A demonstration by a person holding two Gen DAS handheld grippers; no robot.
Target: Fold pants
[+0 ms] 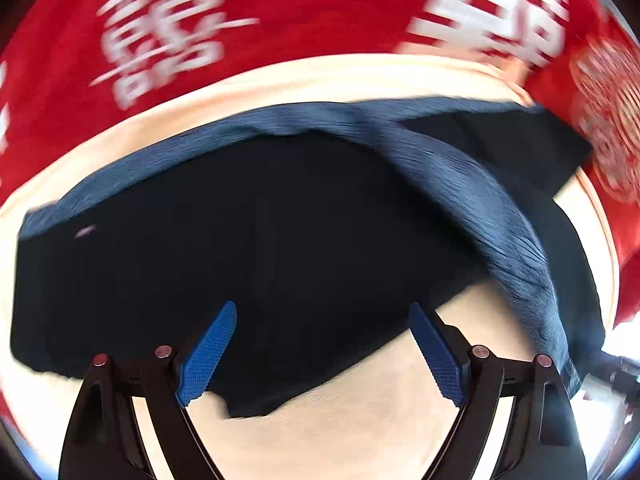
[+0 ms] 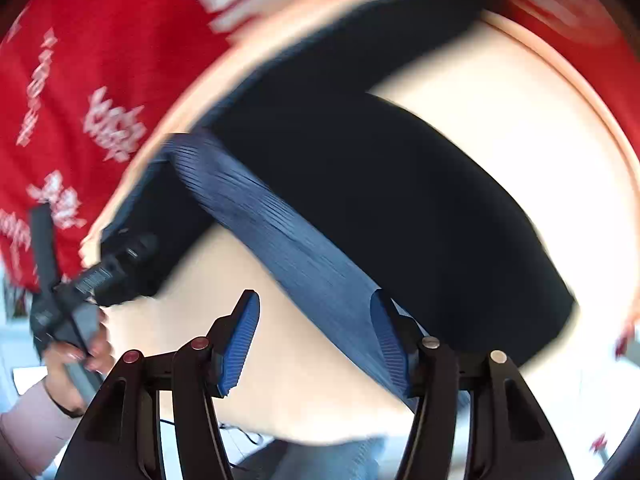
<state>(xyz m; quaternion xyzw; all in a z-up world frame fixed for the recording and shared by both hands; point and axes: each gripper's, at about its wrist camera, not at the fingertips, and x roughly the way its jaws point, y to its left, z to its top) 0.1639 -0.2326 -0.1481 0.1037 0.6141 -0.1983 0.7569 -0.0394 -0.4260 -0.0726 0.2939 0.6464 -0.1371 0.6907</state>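
Dark navy pants (image 1: 280, 240) lie spread over a round beige table (image 1: 360, 420), with a ribbed blue waistband (image 1: 500, 216) curving down their right side. My left gripper (image 1: 322, 312) hovers over the near part of the pants, pointing down, jaws wide open with nothing between the blue pads. In the right wrist view the pants (image 2: 400, 200) run diagonally, and the ribbed band (image 2: 288, 240) passes under my right gripper (image 2: 315, 298). Its jaws stand apart and the pads press on nothing. Both views are blurred by motion.
A red carpet with white characters (image 1: 280, 20) surrounds the table. In the right wrist view a hand (image 2: 68, 360) in a pale sleeve (image 2: 28, 420) holds the other gripper's black body (image 2: 100, 276) at the pants' left end. Bare tabletop (image 2: 500, 100) shows beyond the pants.
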